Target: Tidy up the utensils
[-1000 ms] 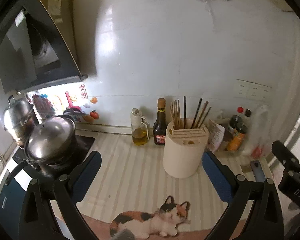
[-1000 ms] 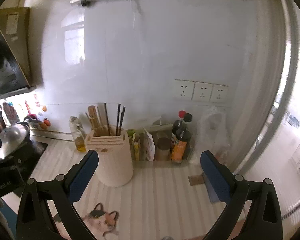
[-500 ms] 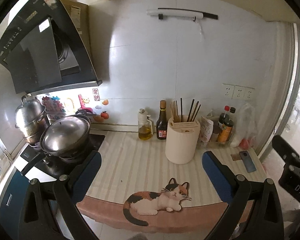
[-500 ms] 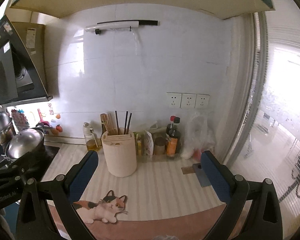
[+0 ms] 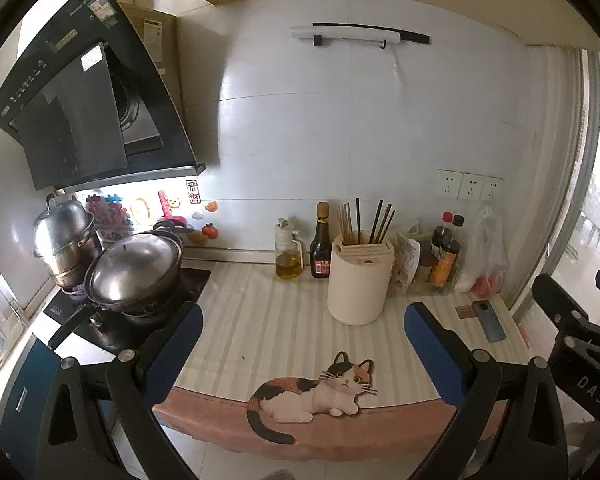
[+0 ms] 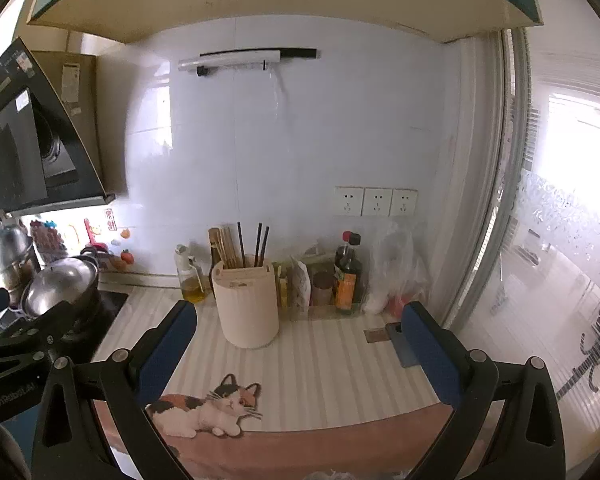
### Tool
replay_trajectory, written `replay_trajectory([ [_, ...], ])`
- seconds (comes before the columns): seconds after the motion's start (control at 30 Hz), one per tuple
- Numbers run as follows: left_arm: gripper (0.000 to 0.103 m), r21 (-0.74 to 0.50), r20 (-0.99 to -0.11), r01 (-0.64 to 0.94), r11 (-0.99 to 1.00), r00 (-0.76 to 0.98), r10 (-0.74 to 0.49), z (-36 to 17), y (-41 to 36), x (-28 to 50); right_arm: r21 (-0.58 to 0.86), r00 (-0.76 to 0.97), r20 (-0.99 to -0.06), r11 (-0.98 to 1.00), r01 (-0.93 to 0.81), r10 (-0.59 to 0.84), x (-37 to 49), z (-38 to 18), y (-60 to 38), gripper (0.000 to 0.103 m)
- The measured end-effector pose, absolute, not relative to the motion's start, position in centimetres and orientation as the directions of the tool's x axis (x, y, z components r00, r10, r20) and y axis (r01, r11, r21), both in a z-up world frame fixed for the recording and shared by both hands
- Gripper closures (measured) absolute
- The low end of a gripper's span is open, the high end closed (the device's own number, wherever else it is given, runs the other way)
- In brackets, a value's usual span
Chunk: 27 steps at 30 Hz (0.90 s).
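A cream cylindrical utensil holder (image 5: 359, 278) (image 6: 246, 306) stands on the striped counter near the back wall. Wooden chopsticks (image 5: 344, 220) (image 6: 226, 246) and black chopsticks (image 5: 382, 218) (image 6: 260, 242) stick up out of it. My left gripper (image 5: 302, 334) is open and empty, well back from the counter's front edge. My right gripper (image 6: 300, 330) is also open, holds nothing, and hangs in front of the counter. Each gripper shows at the edge of the other's view.
An oil cruet (image 5: 288, 256) and a dark sauce bottle (image 5: 321, 248) stand left of the holder. More bottles (image 6: 348, 276) and a plastic bag (image 6: 392, 272) are at its right. A lidded wok (image 5: 134, 268) and steel pot (image 5: 64, 236) sit on the stove. A phone (image 5: 488, 320) lies at the right; a cat sticker (image 5: 320, 394) marks the front edge.
Both grippers have pulled back and away from the counter; the holder now looks smaller and the counter's front edge and the range hood have come into view. Both stay open.
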<state>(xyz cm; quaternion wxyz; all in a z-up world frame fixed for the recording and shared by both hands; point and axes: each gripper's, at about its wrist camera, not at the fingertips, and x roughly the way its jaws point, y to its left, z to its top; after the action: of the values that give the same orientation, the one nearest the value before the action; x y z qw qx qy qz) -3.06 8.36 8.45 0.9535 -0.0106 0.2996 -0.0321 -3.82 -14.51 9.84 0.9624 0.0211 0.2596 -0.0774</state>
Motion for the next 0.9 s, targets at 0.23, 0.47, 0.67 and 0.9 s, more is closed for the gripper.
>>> replay_trajectory([
  [0.23,0.000,-0.037,-0.581,0.058,0.998,0.811,-0.068,8.5,8.1,-2.7,0.001,0.846,-0.516,0.988,0.152,-0.130,-3.1,9.8,-14.9,0.000],
  [0.47,0.000,-0.034,-0.581,0.059,0.998,0.811,-0.067,8.4,7.8,-2.7,0.000,0.841,-0.527,0.990,0.142,-0.121,-2.9,9.5,-15.3,0.000],
  [0.67,0.000,-0.026,-0.582,0.059,0.998,0.811,-0.063,8.3,7.8,-2.9,0.000,0.839,-0.530,0.990,0.141,-0.120,-2.9,9.3,-15.5,0.000],
  [0.9,0.000,-0.023,-0.580,0.060,0.998,0.812,-0.062,8.2,7.7,-3.0,0.004,0.838,-0.533,0.990,0.141,-0.117,-2.8,9.1,-15.9,0.000],
])
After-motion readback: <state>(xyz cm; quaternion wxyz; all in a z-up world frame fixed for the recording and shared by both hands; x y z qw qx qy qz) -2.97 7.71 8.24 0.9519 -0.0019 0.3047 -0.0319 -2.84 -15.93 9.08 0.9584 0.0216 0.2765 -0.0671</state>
